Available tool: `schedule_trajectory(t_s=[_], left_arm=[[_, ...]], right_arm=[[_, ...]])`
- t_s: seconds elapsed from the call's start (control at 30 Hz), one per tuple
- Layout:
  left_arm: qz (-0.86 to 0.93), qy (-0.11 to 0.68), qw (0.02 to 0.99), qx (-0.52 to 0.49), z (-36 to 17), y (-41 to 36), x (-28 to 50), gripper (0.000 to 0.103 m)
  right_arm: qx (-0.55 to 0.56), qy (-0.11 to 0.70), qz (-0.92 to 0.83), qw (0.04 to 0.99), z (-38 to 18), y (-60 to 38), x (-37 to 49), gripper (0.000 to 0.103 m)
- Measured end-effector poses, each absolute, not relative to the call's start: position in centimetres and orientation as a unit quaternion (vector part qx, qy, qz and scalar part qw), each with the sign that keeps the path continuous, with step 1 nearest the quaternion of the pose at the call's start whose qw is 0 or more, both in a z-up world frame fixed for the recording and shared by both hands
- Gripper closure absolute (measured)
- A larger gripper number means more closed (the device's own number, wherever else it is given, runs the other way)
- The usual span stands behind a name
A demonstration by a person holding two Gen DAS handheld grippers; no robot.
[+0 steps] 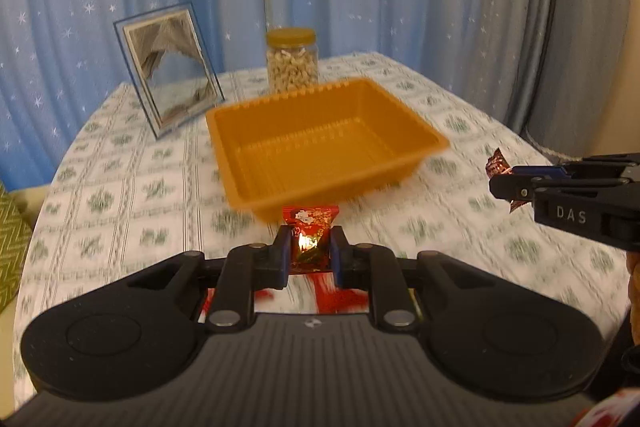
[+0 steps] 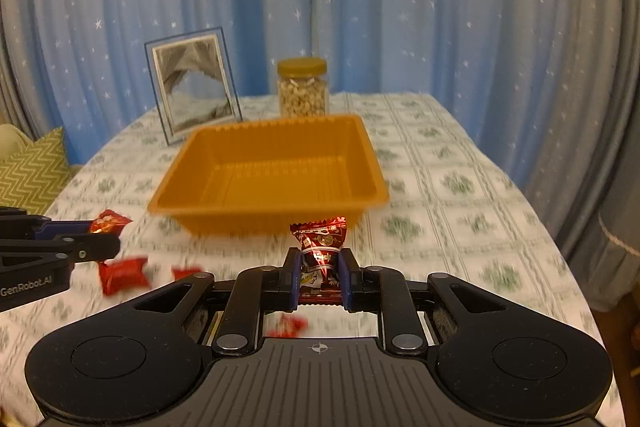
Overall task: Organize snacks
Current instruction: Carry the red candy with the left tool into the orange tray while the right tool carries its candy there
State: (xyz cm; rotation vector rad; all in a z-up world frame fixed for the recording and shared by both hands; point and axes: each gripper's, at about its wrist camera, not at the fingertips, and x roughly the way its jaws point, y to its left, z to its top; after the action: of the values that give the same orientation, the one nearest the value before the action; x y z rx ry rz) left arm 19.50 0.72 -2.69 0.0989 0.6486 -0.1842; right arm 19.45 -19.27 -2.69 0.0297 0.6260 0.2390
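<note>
An empty orange plastic tray (image 1: 400,103) (image 2: 368,151) sits mid-table ahead of both grippers. My left gripper (image 1: 310,251) is shut on a bright red wrapped candy (image 1: 310,231), held above the table just short of the tray's near edge; it shows from the side in the right wrist view (image 2: 100,241). My right gripper (image 2: 321,267) is shut on a dark red wrapped candy (image 2: 322,243), also just short of the tray; it shows at the right of the left wrist view (image 1: 504,183). Loose red candies (image 2: 122,275) lie on the cloth below the left gripper.
A jar of nuts (image 1: 292,61) (image 2: 303,87) and a standing picture frame (image 1: 168,67) (image 2: 194,83) are behind the tray. The table has a green-patterned white cloth (image 2: 460,227). Blue starred curtains hang behind. A green cushion (image 2: 28,171) lies at the left.
</note>
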Motion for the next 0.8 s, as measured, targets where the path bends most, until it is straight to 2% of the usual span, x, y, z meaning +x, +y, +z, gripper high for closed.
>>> schedule_trajectory(t_s=[0.27, 0.8], left_arm=[[-0.084, 0.31, 0.946, 0.041, -2.8, 1.1, 25.4, 0.085], [-0.087, 0.328, 0.941, 0.022, -4.2, 1.4, 34.2, 0.085]], right_arm=[[0.029, 0.295, 0.131, 0.946, -2.0, -18.7, 25.7, 0.083], [0.043, 0.327, 0.135, 0.934, -3.7, -17.2, 35.4, 0.083]])
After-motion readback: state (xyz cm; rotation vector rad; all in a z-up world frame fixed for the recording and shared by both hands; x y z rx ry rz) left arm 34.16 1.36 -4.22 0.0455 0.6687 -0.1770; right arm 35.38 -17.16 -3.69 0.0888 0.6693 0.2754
